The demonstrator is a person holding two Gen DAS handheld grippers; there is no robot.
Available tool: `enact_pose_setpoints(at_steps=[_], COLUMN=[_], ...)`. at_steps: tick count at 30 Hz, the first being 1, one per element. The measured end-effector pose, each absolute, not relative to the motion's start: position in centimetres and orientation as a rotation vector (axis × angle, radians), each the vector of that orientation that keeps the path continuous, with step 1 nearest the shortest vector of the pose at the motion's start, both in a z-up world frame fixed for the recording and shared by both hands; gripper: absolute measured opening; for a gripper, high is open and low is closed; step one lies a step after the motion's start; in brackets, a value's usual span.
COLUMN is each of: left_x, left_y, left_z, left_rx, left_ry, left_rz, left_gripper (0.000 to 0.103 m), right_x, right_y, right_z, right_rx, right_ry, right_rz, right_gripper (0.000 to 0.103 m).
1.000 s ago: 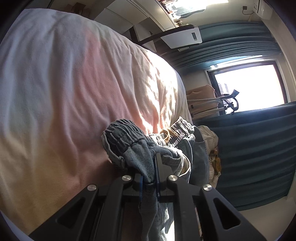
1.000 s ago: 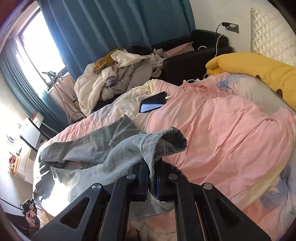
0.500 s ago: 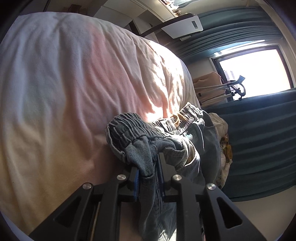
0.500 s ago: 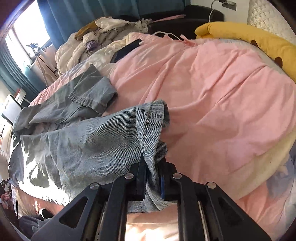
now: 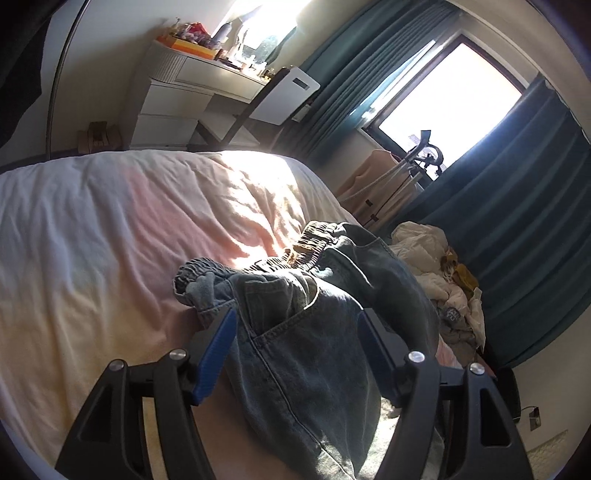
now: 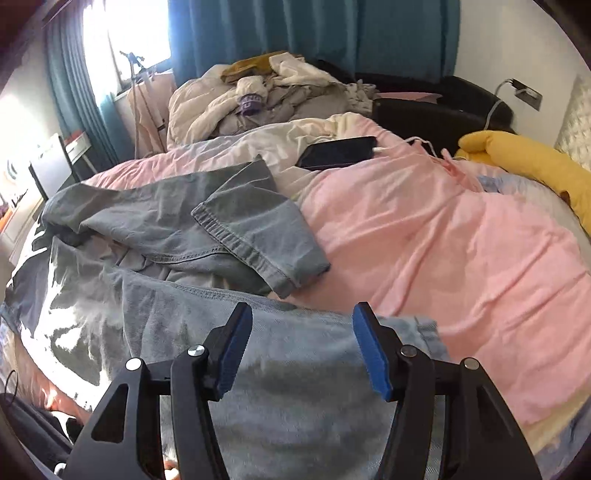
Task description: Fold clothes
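Blue jeans (image 5: 317,350) lie on the pink bed cover (image 5: 110,229), their gathered waistband (image 5: 314,247) bunched up just ahead of my left gripper (image 5: 295,314). Its jaws are opening; the denim lies loose between them and the blue pads (image 5: 218,347) do not press on it. In the right wrist view one jeans leg (image 6: 303,373) spreads flat under my right gripper (image 6: 302,310), whose jaws are also opening with no fabric pinched. The other leg (image 6: 258,229) lies folded over further up the bed cover (image 6: 461,266).
A black phone (image 6: 336,153) on a charging cable lies on the bed beyond the jeans. A yellow pillow (image 6: 524,162) sits at the right. A heap of clothes (image 6: 266,96) fills a dark chair by teal curtains (image 6: 314,29). A white dresser (image 5: 177,92) stands past the bed's foot.
Both grippers have let go of the jeans and spread their jaws. The right one sank toward the bed and the leg now lies flat; the left one rose and rolled, leaving the waistband down.
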State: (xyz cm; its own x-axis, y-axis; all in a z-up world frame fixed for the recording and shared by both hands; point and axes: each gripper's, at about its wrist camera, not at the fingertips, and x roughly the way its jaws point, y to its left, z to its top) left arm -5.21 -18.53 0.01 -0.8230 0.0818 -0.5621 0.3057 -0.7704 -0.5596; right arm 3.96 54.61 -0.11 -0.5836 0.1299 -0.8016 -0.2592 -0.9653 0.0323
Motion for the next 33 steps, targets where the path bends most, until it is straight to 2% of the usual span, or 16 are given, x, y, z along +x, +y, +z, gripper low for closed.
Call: enact_pose_setpoints(at_steps=[11, 13, 14, 15, 16, 18, 24, 27, 33], left_x=[-7.7, -8.1, -8.2, -8.4, -8.5, -8.6, -8.6, -8.7, -9.0], left_y=[-11.4, -10.8, -10.6, -10.5, -10.3, -10.2, -10.3, -10.2, -9.7], left_z=[-2.0, -2.1, -2.2, -2.2, -2.3, -2.4, -2.5, -2.5, -2.6], left_rx=[1.095, 1.105, 1.108, 1.112, 1.116, 1.120, 1.100, 1.093, 1.109], left_ry=[0.804, 0.777, 0.766, 0.761, 0.758, 0.759, 0.772, 0.768, 0.733], left_rz=[-2.801, -2.811, -2.814, -2.814, -2.813, -2.808, -2.790, -2.783, -2.780], left_gripper=[0.069, 0.069, 0.069, 0.069, 0.069, 0.069, 0.069, 0.069, 0.069], right_x=[-5.5, -5.8, -5.9, -5.9, -6.0, -5.8, -3.3, -2.1, -1.7], right_y=[51.2, 51.2, 51.2, 51.4, 51.9, 53.8, 60.4, 64.6, 72.0], right_z=[-8.2, -8.9, -8.9, -8.9, -8.6, -7.3, -0.5, 1.2, -3.4], right_rx=[-1.558, -1.566, -1.565, -1.556, -1.546, -1.518, -1.143, -0.972, -0.935], right_ry=[-0.319, -0.351, -0.363, -0.355, -0.310, -0.124, 0.503, 0.799, 1.320], right_rz=[2.533, 2.516, 2.510, 2.501, 2.495, 2.511, 2.644, 2.591, 2.275], right_gripper=[0.057, 0.056, 0.054, 0.042, 0.036, 0.011, 0.007, 0.006, 0.006])
